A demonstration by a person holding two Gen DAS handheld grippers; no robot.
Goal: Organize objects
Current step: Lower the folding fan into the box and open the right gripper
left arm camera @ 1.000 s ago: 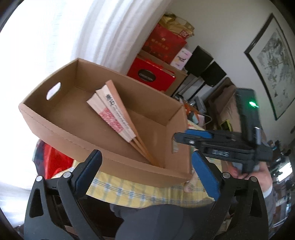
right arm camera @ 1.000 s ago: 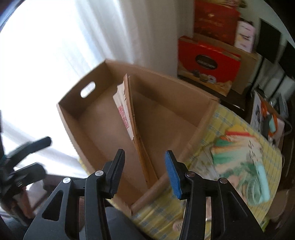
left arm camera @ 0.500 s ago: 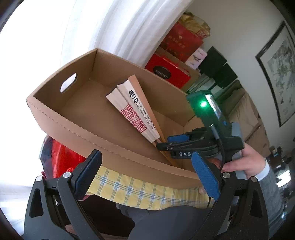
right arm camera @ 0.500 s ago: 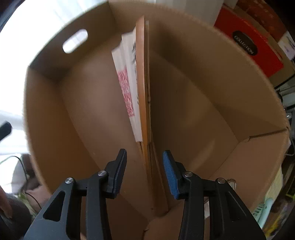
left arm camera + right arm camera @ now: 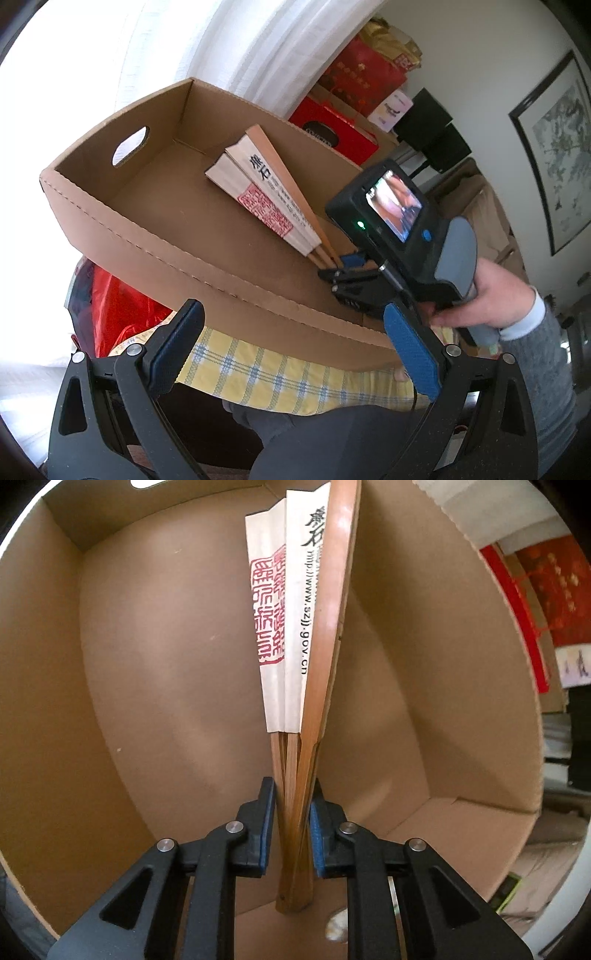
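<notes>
A: Right gripper (image 5: pixel 291 830) down inside the cardboard box (image 5: pixel 110 664), pointing steeply at the floor of it. Jaws just been closing, now pinched on the bamboo ribs of the folding fan (image 5: pixel 299 627), low near the pivot end. Blue pads (image 5: pixel 266 827) pressed against the ribs on both sides.

B: Seen from the other side too: right gripper (image 5: pixel 341 271) at the handle end of the fan (image 5: pixel 266 195), held in a hand (image 5: pixel 484 295) with a grey sleeve (image 5: pixel 543 350). Small screen lit on the back of the unit, green light beside it.

A: Fan lying flat on the box floor?

B: Looks so, mostly folded, paper leaves slightly fanned out, red seal print and black lettering facing up. Lying diagonally, paper end toward the wall with the oval handle cutout (image 5: pixel 131 146). Handle end hard to judge, possibly lifted a touch; cannot tell for sure behind the jaws.

A: And the left gripper (image 5: pixel 295 350)?

B: Spread wide, nothing between the pads. Hanging outside the near wall of the box (image 5: pixel 184 254), above a yellow checked cloth (image 5: pixel 277 376). Not touching the box.

A: Around it?

B: Box sitting on the checked cloth. Red gift boxes (image 5: pixel 332 136) stacked behind, white curtain (image 5: pixel 221 48) at the window, framed picture (image 5: pixel 557 147) on the wall to the right.
</notes>
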